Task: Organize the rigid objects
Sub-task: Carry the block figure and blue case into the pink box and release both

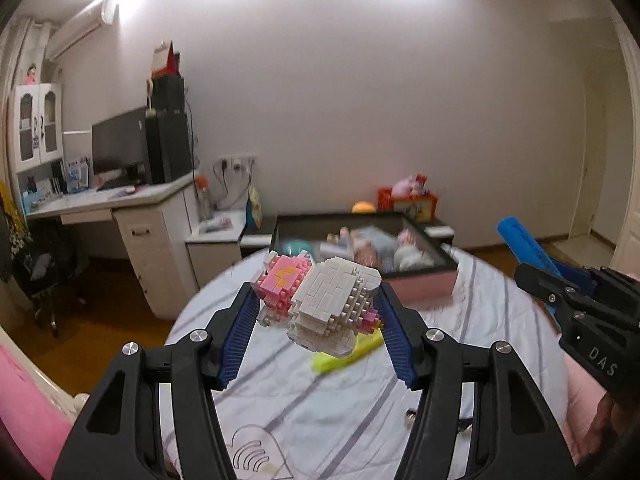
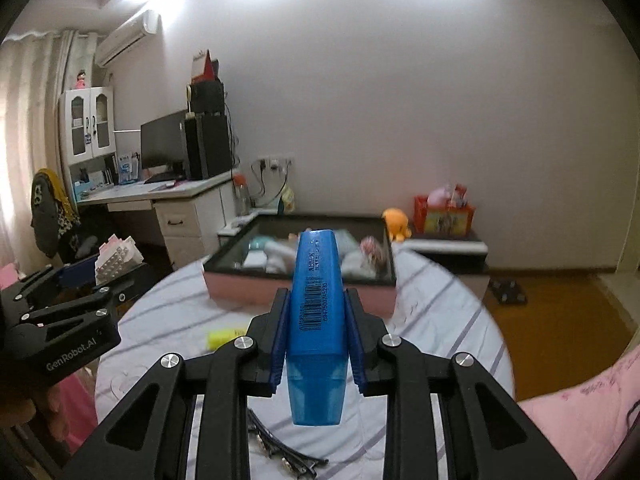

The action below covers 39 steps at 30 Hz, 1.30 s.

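My left gripper (image 1: 318, 304) is shut on a white and pink brick-built figure (image 1: 320, 304) and holds it above the striped bed sheet (image 1: 320, 400). My right gripper (image 2: 316, 304) is shut on a blue highlighter (image 2: 316, 320), held upright above the sheet; it also shows in the left wrist view (image 1: 528, 246). The figure shows at the left of the right wrist view (image 2: 118, 260). A yellow highlighter (image 1: 348, 354) lies on the sheet under the figure, seen too in the right wrist view (image 2: 224, 336). A black-rimmed pink storage box (image 2: 300, 284) with several items stands at the bed's far end.
Black hair pins (image 2: 280, 448) lie on the sheet near my right gripper. A white desk (image 2: 160, 196) with a monitor stands at the back left. A dark low cabinet (image 2: 448, 248) carries a red toy box and an orange plush. A pink pillow (image 2: 580, 408) lies at the right.
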{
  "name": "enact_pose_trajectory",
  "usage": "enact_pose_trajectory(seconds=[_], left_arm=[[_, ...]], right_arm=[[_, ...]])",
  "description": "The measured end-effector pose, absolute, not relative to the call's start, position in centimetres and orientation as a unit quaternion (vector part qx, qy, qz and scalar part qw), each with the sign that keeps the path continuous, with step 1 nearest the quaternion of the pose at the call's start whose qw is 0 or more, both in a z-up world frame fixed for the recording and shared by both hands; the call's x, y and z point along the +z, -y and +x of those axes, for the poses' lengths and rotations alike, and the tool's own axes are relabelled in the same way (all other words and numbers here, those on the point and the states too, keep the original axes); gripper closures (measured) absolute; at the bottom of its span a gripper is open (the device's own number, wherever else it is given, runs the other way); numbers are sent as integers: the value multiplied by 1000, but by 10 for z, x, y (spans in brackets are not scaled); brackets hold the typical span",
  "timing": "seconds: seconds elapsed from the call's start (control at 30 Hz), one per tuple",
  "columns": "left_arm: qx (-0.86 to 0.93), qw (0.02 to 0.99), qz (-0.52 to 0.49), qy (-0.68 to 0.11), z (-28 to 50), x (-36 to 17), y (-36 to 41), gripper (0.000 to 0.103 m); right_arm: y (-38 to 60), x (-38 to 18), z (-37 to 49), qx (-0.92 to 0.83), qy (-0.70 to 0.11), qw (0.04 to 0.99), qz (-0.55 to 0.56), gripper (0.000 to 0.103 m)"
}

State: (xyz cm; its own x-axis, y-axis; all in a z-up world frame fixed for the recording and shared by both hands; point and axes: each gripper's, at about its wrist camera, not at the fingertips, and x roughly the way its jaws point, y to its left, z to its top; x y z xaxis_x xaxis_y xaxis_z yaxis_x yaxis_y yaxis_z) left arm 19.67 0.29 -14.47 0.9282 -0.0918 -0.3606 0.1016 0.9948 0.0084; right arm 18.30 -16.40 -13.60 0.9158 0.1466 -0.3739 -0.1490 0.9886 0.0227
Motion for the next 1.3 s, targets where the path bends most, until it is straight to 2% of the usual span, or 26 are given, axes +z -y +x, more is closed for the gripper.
enact_pose_trajectory(seconds=[0.2, 0.5, 1.03, 1.3], left_arm=[[-35, 991, 26, -125, 182, -118, 1, 43], [-27, 994, 39, -99, 180, -96, 0, 42], [-28, 992, 50, -110, 220, -95, 3, 42], [-31, 984, 95, -146, 298, -107, 10, 42]], right_arm=[[151, -113, 172, 79, -150, 985, -17, 76], [145, -95, 173, 84, -126, 988, -22, 76], [140, -102, 204, 85, -138, 986, -32, 76], [150, -114, 271, 76, -178, 980, -49, 76]])
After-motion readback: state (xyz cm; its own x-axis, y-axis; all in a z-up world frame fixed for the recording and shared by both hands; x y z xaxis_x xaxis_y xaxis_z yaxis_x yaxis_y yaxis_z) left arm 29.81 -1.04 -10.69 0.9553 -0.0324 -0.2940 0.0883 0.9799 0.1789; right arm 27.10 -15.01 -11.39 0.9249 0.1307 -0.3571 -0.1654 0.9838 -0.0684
